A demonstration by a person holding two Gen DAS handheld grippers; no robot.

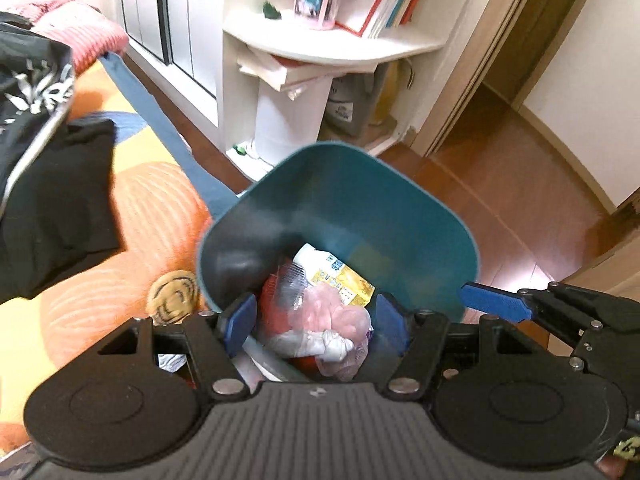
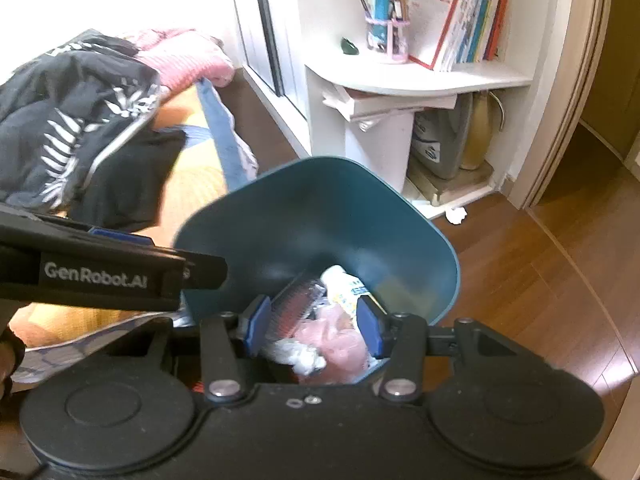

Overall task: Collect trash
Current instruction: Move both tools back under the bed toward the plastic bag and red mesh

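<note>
Trash sits in the blue bin (image 1: 400,216).
Left gripper (image 1: 316,320) and right gripper (image 2: 314,326) hang above it, fingers apart, holding nothing.

From where I work the rig, the teal bin (image 1: 352,200) gapes wide with its upper half free, but packaging and a pink bag (image 1: 340,316) fill its bottom. Left of the bin the bed (image 1: 132,200) crowds right against its wall, with dark clothes (image 1: 56,208) heaped on it, and behind the bin a white shelf unit (image 1: 320,48) blocks the way. Right of the bin I see bare wood floor (image 1: 520,200) running to the doorway.
</note>
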